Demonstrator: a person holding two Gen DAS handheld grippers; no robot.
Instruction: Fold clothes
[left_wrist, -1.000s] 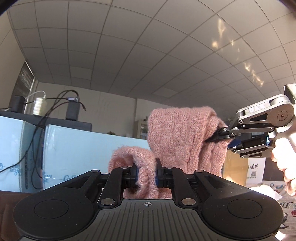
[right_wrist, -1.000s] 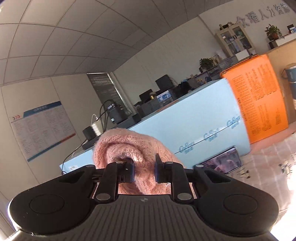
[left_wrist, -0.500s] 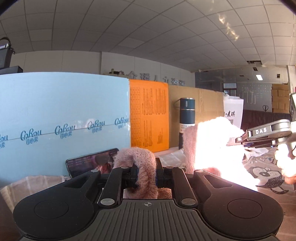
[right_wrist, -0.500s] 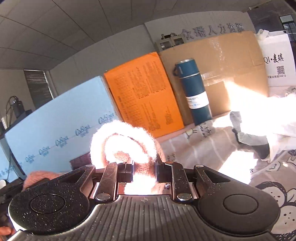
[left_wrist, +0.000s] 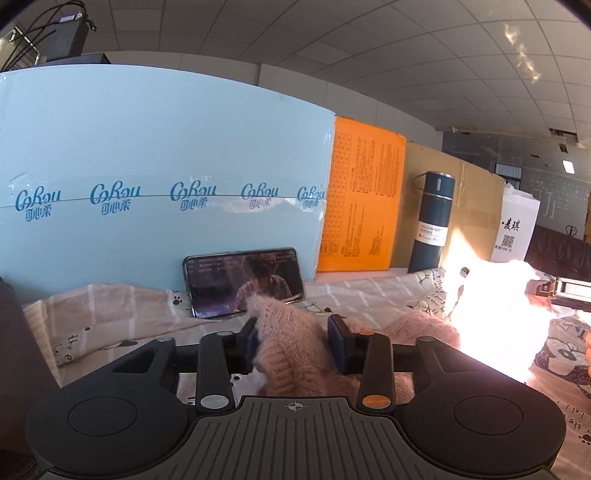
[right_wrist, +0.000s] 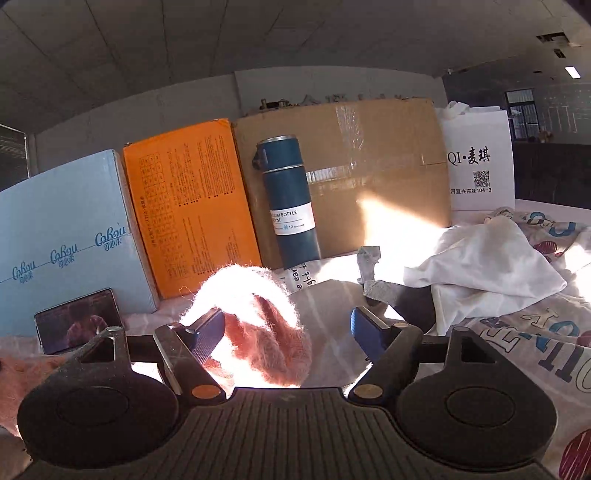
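A fuzzy pink knit sweater (left_wrist: 288, 343) lies low over the printed sheet (left_wrist: 110, 325). My left gripper (left_wrist: 291, 341) has its jaws parted, with a fold of the sweater loose between them. The sweater's far part (left_wrist: 491, 314) is washed out by sun beside the right gripper's metal body (left_wrist: 561, 290). In the right wrist view my right gripper (right_wrist: 288, 328) is wide open; a hump of the sweater (right_wrist: 258, 321) rests against its left finger (right_wrist: 207, 332), with a gap to the right finger.
A phone (left_wrist: 243, 280) playing video leans on a light blue box (left_wrist: 155, 184). Behind stand an orange box (right_wrist: 188, 203), a dark blue vacuum bottle (right_wrist: 290, 203), a cardboard box (right_wrist: 369, 166) and a white bag (right_wrist: 480, 162). White and printed clothes (right_wrist: 480, 269) lie at right.
Both grippers came down from ceiling height to the table with the sweater. Their jaws, shut on the sweater before, have opened, the right one widely.
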